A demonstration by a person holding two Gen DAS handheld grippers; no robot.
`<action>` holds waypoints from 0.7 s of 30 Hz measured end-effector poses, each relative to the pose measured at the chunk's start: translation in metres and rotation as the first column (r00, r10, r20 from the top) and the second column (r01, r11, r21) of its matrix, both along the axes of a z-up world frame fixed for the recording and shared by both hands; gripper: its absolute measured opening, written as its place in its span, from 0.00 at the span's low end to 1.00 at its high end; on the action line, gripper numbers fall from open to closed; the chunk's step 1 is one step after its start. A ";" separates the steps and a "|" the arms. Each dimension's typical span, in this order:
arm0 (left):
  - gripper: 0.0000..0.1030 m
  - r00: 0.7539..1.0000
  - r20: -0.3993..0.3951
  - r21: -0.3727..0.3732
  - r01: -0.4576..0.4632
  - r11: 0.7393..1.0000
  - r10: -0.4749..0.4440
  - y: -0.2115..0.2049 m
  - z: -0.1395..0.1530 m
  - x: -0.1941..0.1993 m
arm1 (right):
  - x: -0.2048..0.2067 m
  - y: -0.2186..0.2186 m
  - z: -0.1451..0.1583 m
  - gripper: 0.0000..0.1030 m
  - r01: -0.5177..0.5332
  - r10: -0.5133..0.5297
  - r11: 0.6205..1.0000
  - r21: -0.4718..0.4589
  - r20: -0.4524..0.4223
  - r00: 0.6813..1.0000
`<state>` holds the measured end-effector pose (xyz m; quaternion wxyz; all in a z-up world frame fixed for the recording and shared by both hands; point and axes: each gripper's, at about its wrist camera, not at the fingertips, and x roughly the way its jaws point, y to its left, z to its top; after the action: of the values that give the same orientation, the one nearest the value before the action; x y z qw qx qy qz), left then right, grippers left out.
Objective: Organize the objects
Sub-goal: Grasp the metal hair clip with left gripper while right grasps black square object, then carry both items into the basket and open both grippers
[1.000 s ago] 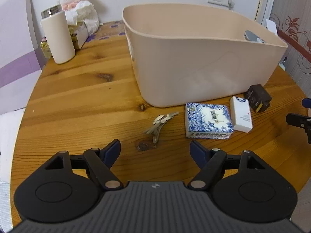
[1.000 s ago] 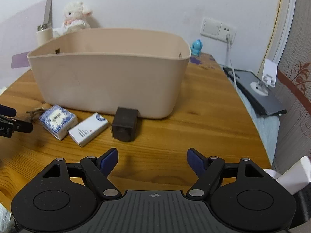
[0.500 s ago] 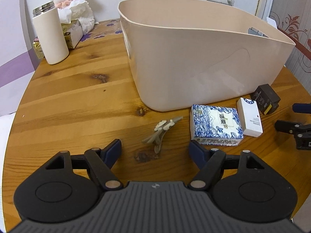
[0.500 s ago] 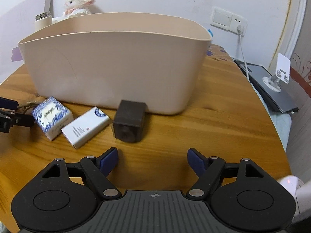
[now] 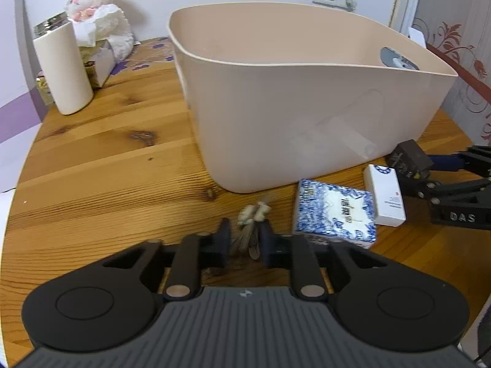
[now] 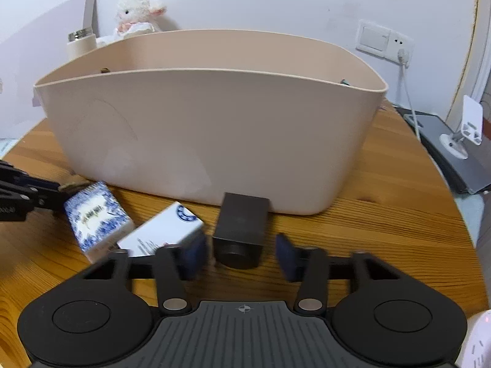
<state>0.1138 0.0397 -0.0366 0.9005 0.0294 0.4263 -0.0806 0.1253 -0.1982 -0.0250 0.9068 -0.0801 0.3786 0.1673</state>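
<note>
1. Left hand-held gripper (image 5: 242, 240) has its jaws narrowed around the hair clip (image 5: 253, 214), which lies on the bench (image 5: 107, 165) just in front of the beige bin (image 5: 307, 116). Pads sit close on both sides of the clip; real contact cannot be told because of blur.
2. Right hand-held gripper (image 6: 239, 253) is at medium width, jaws either side of the dark cube (image 6: 241, 230), a gap visible on each side, so nothing is held. The cube stands against the bin's front wall.
3. Blue patterned box (image 5: 334, 211) and white box (image 5: 385, 194) lie side by side on the bench between the clip and the cube, untouched.
4. Handling, judged: the clip looks thin, light and a bit springy, with small pale ornaments; it could twist or slip out of a pinch. Best taken across its narrow middle, low to the wood.
5. The cube looks rigid and compact, with flat side faces; squeezing those two faces squarely should hold. The round part on its front is no good for gripping.
6. Both card boxes look light and stiff; grip across the short width.
7. Likely goal: everything goes into the bin, whose wall is tall, so each item needs a lift over the rim.
8. Thermos (image 5: 63, 67) and plush toy (image 5: 98, 9) stand well apart at the back.
</note>
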 end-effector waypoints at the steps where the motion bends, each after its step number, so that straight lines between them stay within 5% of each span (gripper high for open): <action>1: 0.19 1.000 0.001 0.004 0.001 1.000 -0.001 -0.001 0.000 0.000 | 0.000 0.001 0.001 0.29 -0.002 0.002 1.000 0.001 -0.002 1.000; 12: 0.18 1.000 0.018 0.012 -0.005 1.000 0.005 -0.004 0.000 -0.008 | -0.021 0.008 0.007 0.28 -0.022 0.023 0.998 -0.058 0.023 0.999; 21: 0.12 0.997 0.067 0.015 0.026 1.000 -0.027 -0.011 0.019 -0.027 | -0.047 -0.003 0.039 0.28 -0.015 0.020 0.998 -0.053 0.109 0.994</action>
<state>0.0863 0.0289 -0.0178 0.9130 0.0440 0.3958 -0.0887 0.0779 -0.2016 0.0140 0.9223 -0.1162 0.3317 0.1606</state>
